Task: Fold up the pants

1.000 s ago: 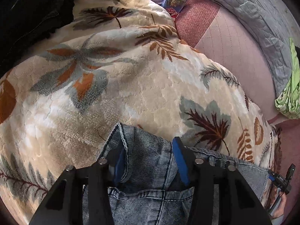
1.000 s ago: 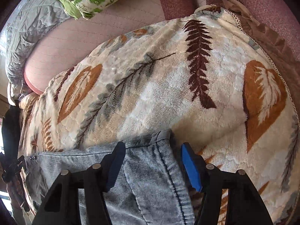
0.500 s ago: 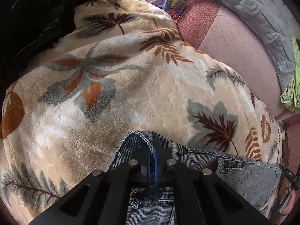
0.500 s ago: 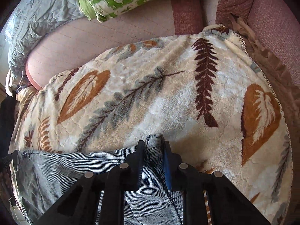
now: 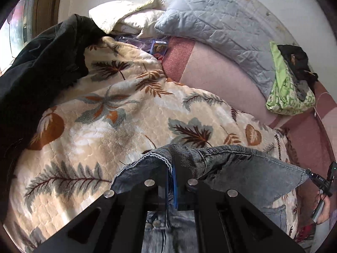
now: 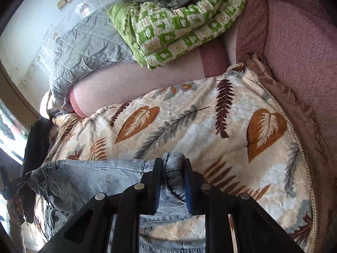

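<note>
The pants are faded blue jeans (image 5: 242, 168), stretched between my two grippers above a cream blanket with a leaf print (image 5: 126, 116). My left gripper (image 5: 171, 177) is shut on one end of the jeans' edge. My right gripper (image 6: 171, 166) is shut on the other end of the jeans (image 6: 88, 177), with a fold of denim bunched between its fingers. The held edge hangs lifted off the blanket (image 6: 189, 126), and the rest of the jeans drops below both grippers out of sight.
A black garment (image 5: 42, 63) lies at the blanket's far left. A grey quilted pillow (image 5: 221, 27), a white pillow (image 5: 126, 14) and a green patterned quilt (image 6: 179, 21) lie along the back of the pink bed (image 5: 221, 78). The wall is behind.
Both grippers went from open around the jeans' edge to shut on it, then lifted it up off the blanket; the views now show more of the room.
</note>
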### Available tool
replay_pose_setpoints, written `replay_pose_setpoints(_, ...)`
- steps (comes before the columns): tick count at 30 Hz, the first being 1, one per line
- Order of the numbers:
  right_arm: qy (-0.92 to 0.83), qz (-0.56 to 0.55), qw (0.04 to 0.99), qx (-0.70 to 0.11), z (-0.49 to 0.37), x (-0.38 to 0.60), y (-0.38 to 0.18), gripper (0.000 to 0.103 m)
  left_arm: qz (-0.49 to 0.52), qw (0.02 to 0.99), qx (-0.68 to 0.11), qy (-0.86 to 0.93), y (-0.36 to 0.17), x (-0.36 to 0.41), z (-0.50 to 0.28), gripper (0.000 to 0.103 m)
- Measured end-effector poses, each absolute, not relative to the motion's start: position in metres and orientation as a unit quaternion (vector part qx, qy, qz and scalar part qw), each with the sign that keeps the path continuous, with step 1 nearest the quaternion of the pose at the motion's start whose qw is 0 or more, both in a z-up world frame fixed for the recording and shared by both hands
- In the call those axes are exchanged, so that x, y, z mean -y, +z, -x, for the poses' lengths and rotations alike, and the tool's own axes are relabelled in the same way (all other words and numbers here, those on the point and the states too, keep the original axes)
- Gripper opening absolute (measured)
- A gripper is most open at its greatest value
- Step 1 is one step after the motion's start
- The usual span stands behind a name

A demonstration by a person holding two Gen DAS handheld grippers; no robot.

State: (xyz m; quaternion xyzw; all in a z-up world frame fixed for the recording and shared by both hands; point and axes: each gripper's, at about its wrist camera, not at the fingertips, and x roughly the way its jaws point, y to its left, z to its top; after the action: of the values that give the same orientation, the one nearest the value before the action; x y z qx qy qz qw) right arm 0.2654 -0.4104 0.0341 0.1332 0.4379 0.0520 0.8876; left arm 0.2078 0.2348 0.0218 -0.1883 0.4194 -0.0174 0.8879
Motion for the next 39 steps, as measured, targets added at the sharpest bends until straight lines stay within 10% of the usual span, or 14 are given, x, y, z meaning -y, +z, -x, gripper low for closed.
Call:
replay_pose_setpoints(15,0.118,-0.116,0.850,-0.501,-0.042,0.414,-0.058,0.023,0.165,0.841,-0.510,-0.078,-0.068,-0.251,-0.020,0.005)
replay_pose_setpoints(22,0.108,-0.170,0.835,-0.511,-0.019,0.430,-0.068,0.067,0.140,0.855,-0.499,-0.028,-0.046,-0.264,-0.002,0.010)
replay_pose_setpoints(28,0.104,-0.231,0.842,-0.477,-0.034,0.436,-0.035,0.067,0.141,0.883,-0.448,-0.024,-0.005,-0.253,-0.007,0.031)
replay_pose_setpoints(39,0.095,-0.518,0.711,-0.466,-0.006,0.407,-0.084,0.067,0.092,0.888,-0.447,-0.066,-0.030,-0.167,-0.036,0.031)
